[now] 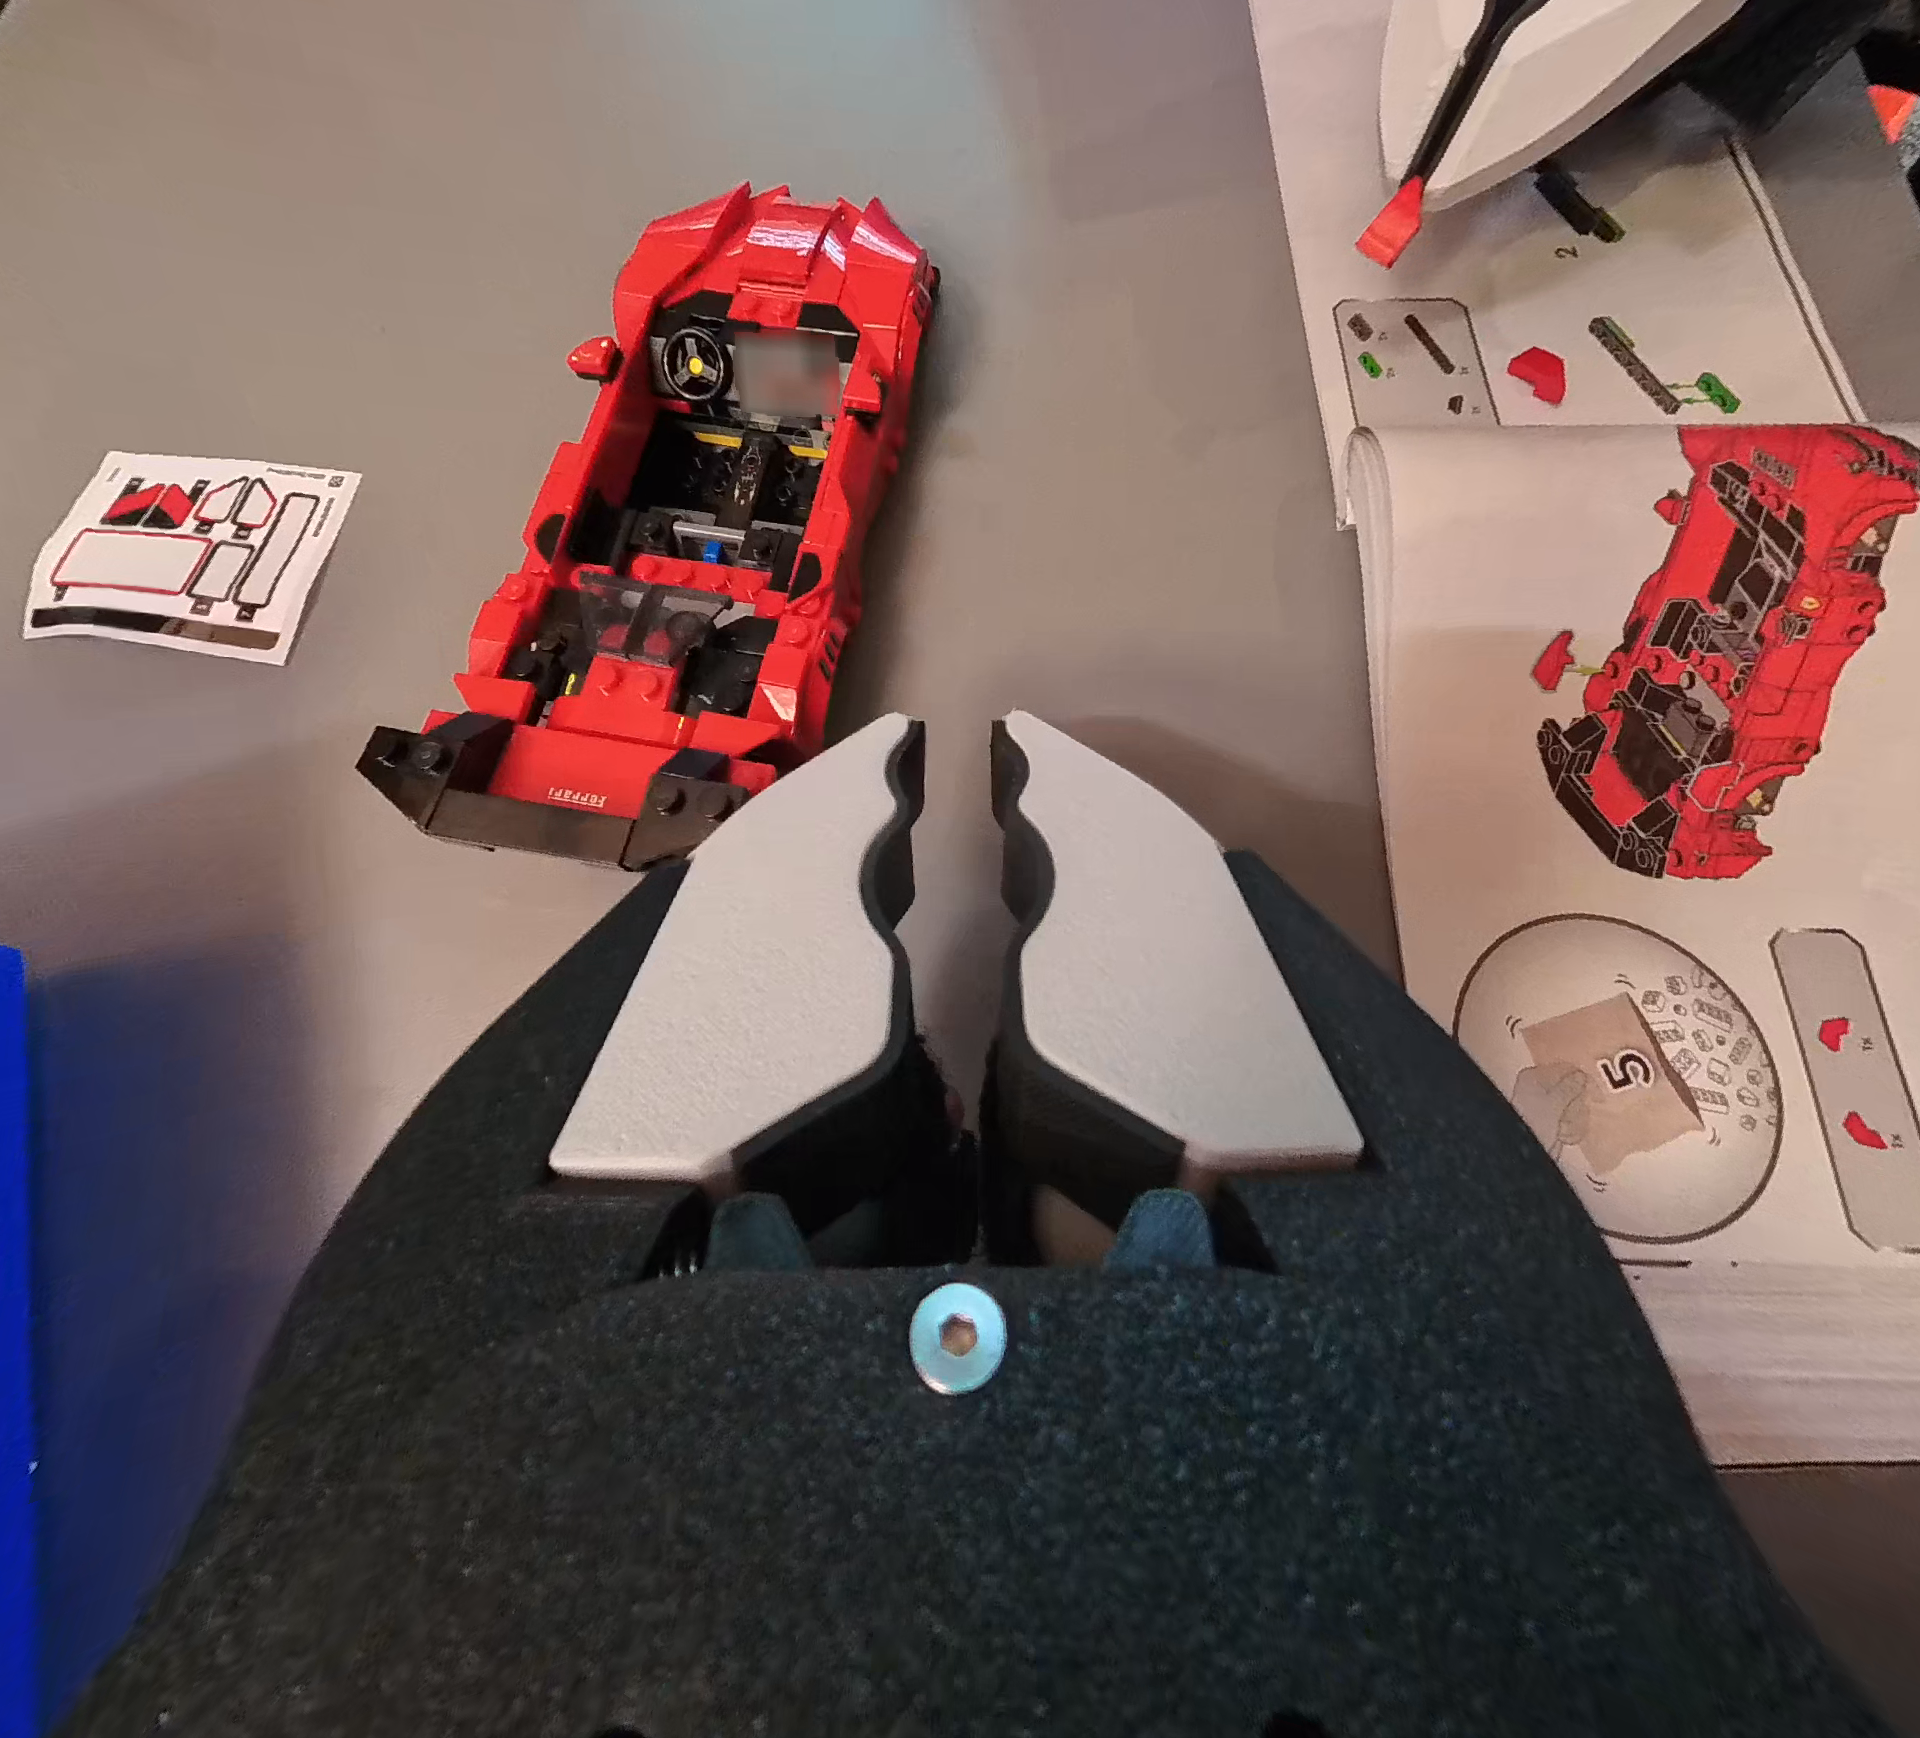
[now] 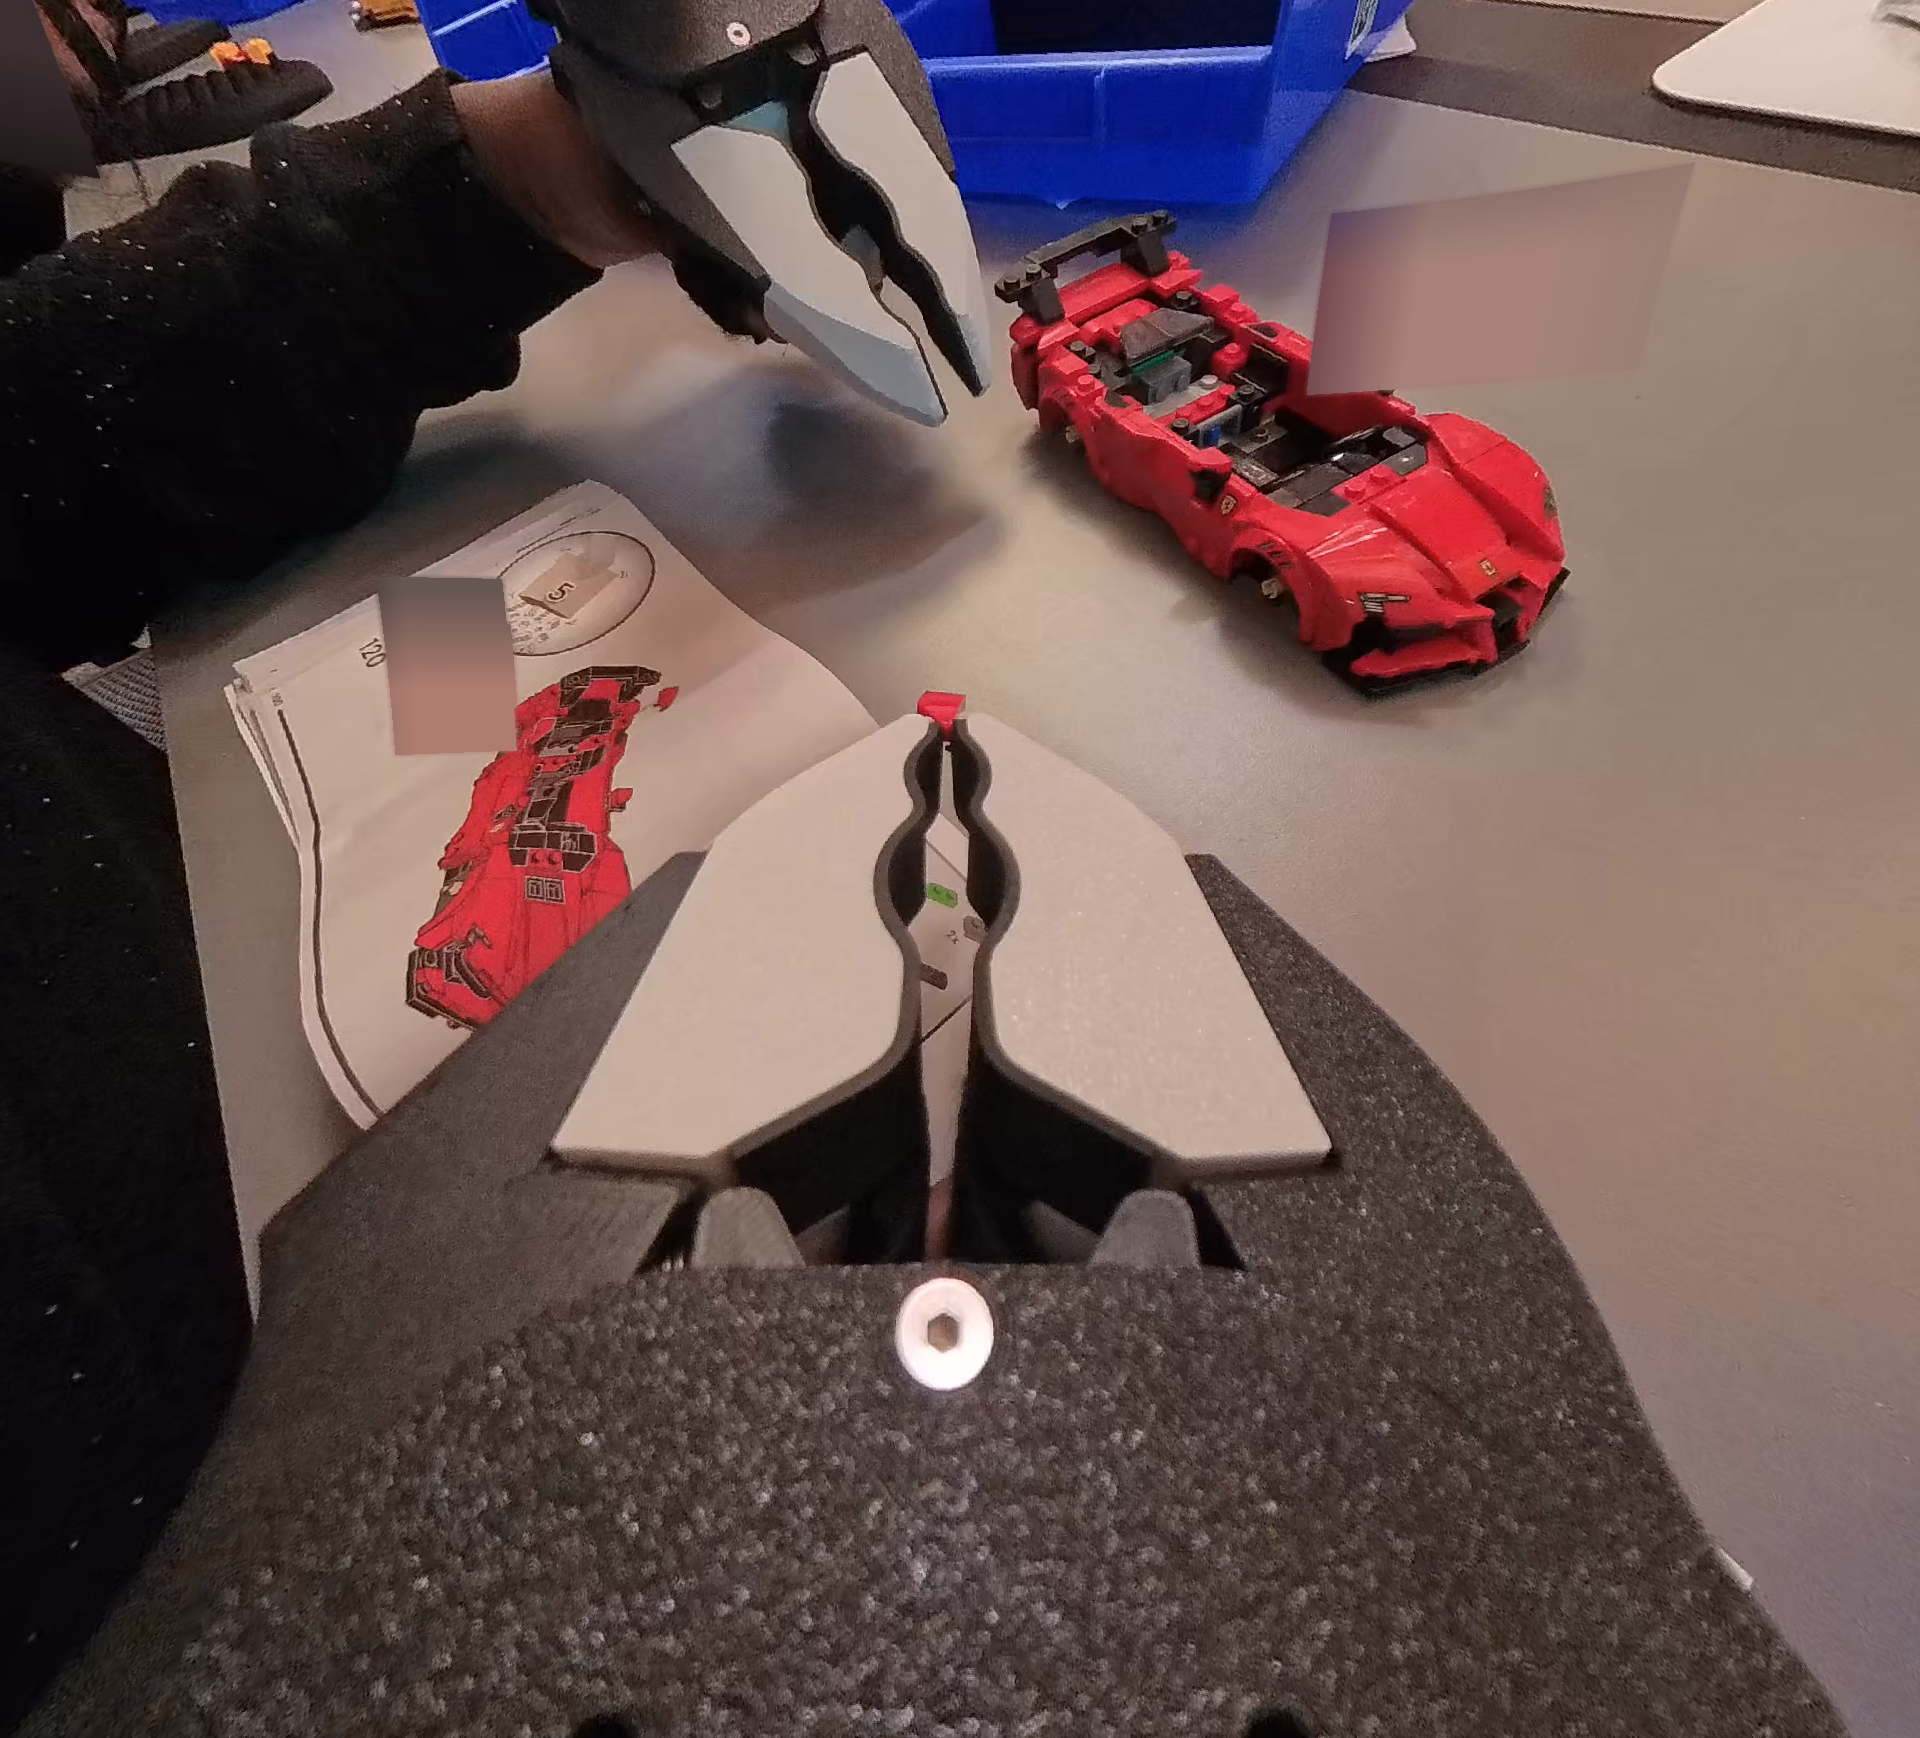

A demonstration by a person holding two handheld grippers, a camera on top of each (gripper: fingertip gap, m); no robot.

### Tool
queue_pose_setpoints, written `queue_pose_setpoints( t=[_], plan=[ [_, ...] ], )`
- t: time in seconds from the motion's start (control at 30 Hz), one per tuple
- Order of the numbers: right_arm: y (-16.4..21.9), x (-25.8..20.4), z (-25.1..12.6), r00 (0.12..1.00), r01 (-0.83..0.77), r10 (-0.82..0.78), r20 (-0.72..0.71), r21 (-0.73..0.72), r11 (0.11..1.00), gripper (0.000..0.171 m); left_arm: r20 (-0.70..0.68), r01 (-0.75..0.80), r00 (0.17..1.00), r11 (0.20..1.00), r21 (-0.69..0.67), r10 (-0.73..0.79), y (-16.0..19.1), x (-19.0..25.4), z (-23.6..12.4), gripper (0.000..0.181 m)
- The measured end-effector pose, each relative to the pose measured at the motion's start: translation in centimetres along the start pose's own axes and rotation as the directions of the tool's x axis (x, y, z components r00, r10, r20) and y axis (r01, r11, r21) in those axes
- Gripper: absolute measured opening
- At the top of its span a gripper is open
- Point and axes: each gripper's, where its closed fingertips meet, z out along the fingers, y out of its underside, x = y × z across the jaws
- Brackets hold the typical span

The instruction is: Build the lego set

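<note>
A half-built red and black lego car lies on the grey table, its rear toward my left gripper; it also shows in the right wrist view. My left gripper is slightly open and empty, just right of the car's rear, above the table. It also shows in the right wrist view. My right gripper is shut on a small red lego piece and holds it over the open instruction booklet. The piece also shows at the right gripper's tip in the left wrist view.
A sticker sheet lies left of the car. The instruction booklet covers the table's right side. Blue bins stand behind the car. A white pad lies at the far right. A person's dark sleeve holds the left gripper. The gap from one gripper's tips to the other's is roughly 15 centimetres.
</note>
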Motion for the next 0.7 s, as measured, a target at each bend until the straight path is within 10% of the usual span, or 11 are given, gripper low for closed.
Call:
queue_pose_setpoints(
  t=[0.57, 0.7],
  plan=[
    [0.05, -0.02, 0.08, 1.0, -0.006, 0.006, 0.007, -0.002, 1.0, 0.001, -0.018, -0.013, 1.0, 1.0, -0.007, 0.012, 0.06, 0.36, 0.18, 0.011],
    [-0.74, -0.22, 0.2, 0.971, -0.228, 0.223, 0.092, 0.053, 0.972, 0.001, -0.044, -0.004, 0.999, 1.0, 0.017, 0.004, -0.31, 0.74, 0.25, 0.011]
  ],
)
